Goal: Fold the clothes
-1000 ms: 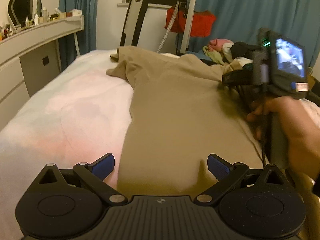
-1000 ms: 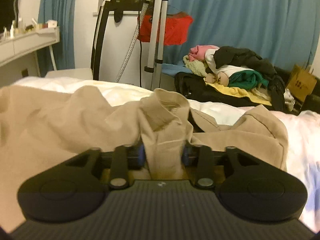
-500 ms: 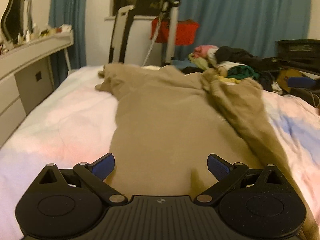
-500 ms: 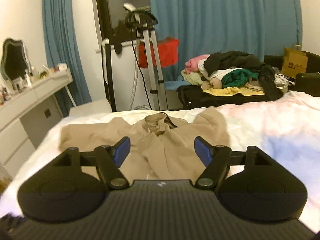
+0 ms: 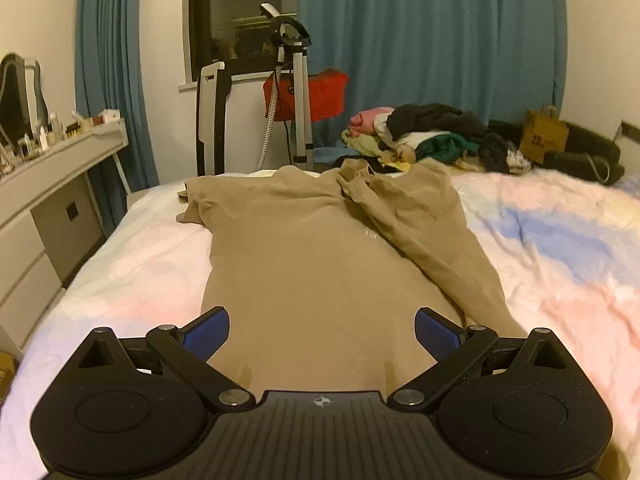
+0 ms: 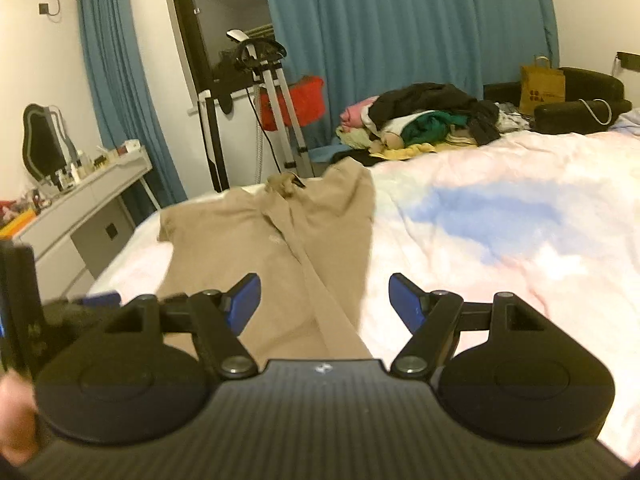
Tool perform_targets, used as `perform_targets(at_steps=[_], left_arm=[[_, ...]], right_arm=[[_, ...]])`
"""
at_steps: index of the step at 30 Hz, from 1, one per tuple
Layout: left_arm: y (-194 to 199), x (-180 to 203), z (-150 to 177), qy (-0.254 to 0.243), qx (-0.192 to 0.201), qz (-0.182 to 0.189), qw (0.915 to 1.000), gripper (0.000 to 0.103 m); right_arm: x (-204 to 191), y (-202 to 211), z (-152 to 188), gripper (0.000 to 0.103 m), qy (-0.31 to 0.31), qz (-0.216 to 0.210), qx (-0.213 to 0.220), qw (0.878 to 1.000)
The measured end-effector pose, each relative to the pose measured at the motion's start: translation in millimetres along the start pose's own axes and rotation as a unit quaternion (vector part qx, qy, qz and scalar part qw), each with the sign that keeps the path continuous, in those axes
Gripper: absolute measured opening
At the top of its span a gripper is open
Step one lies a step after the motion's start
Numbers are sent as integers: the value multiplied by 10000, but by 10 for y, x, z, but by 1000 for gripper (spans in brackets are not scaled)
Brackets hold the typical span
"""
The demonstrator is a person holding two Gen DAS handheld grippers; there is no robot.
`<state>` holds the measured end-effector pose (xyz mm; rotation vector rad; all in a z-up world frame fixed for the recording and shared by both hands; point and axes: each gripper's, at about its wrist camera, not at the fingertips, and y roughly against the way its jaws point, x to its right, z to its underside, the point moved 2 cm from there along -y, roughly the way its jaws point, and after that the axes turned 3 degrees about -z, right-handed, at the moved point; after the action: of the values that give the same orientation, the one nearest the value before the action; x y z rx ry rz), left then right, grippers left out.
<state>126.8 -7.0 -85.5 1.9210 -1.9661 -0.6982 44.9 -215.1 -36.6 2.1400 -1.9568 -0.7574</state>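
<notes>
At the far left of both views stands a grey-white dressing table (image 5: pixel 52 168), flat-fronted with drawers, its top crowded with small bottles and a curved mirror (image 5: pixel 20 92). Teal curtains (image 5: pixel 432 48) hang in vertical pleats behind it and across the back wall.

Left of centre in the left wrist view, the tan shirt (image 5: pixel 312 264) lies on the bed (image 5: pixel 560 248), running from the collar at upper centre of the frame down to the lower edge. Its fabric is soft, matte and lightly creased; one short sleeve spreads flat toward the left, while the right side is folded over the body in a long diagonal ridge. The left hand-held gripper (image 5: pixel 322 330) sits low over the shirt's near end, jaws spread wide and holding nothing, blue ribbed pads (image 5: pixel 206 332) facing inward on black linkage arms.

In the right wrist view, the shirt (image 6: pixel 280 248) occupies the centre-left, and the right hand-held gripper (image 6: pixel 325 300) hangs above its folded right edge, jaws likewise apart and empty; whether either touches the cloth cannot be told.

Right of the shirt, the duvet is puffy and wrinkled, white with pink and blue patches. Beyond it, at upper right, a loose clothes pile (image 5: pixel 432 132) and a brown paper bag (image 5: pixel 544 136) rest.
</notes>
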Motion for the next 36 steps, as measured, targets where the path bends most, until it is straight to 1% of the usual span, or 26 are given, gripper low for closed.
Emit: perform_targets(at_steps=[2,4,6,8,10,12,14,18,19,20,21,22,23,24,25,27,28,29,31,33,34,35,36], left_arm=[[41,131,77,-177,-54,14,9998,100],[81,303,175,-344,-216,98,9991,98],[112,510,253,-495,-405,245,9977,96],[151,732,323,-654,-570,376,9955,94],[210,968,383,-821,-669,491,9932,92],[282,1199,444,-975,-731,638,9905,90],[355,1429,504,-1129,-791,785,9873,86],[485,1852,613,-1360,-918,1134,9799,80],[502,1945,639,-1370,-961,1241,9781,75],[520,2024,670,-1387,-1004,1339,9761,65],[539,2099,703,-1406,-1046,1435,9740,61],[562,2167,741,-1449,-1082,1571,9709,53],[586,2234,780,-1497,-1117,1719,9672,50],[594,2298,825,-1599,-1137,1800,9639,48],[597,2361,871,-1717,-1151,1862,9605,44],[603,2486,964,-1951,-1179,1983,9533,42],[558,2515,1009,-2007,-1249,1974,9514,42],[499,2533,1052,-2044,-1336,1943,9501,42],[424,2554,1133,-2111,-1378,1871,9494,42],[407,2519,1148,-2073,-1316,1853,9515,40],[402,2498,1152,-2047,-1279,1848,9527,36],[396,2477,1156,-2021,-1243,1842,9538,24],[391,2456,1159,-1995,-1206,1837,9549,17]], right_arm=[[117,103,45,72,-72,50,35,10000],[264,164,17,72,-257,109,86,9996],[435,198,-40,72,-450,134,169,9988],[617,211,-78,72,-543,250,217,9980],[814,216,-95,72,-697,361,163,9968],[997,221,-86,72,-915,335,58,9952],[1166,248,-76,72,-1153,288,19,9929],[1451,355,-51,72,-1550,195,78,9877],[1497,380,-55,73,-1609,168,114,9868],[1540,403,-59,73,-1658,140,149,9859],[1581,424,-63,73,-1692,112,184,9853],[1620,442,-66,73,-1731,91,216,9846],[1658,455,-69,73,-1776,82,242,9838],[1695,468,-72,73,-1821,73,269,9829],[1733,479,-73,73,-1871,64,293,9819],[1790,485,-61,73,-1974,54,311,9798],[1806,479,-55,75,-2016,39,296,9790],[1819,472,-51,75,-2051,23,279,9783],[1819,450,-48,75,-2047,-19,235,9785],[1798,435,-45,75,-1997,-31,206,9796],[1787,425,-39,75,-1970,-23,191,9802],[1779,414,-35,75,-1953,-13,169,9806],[1783,403,-34,75,-1948,-6,152,9807]])
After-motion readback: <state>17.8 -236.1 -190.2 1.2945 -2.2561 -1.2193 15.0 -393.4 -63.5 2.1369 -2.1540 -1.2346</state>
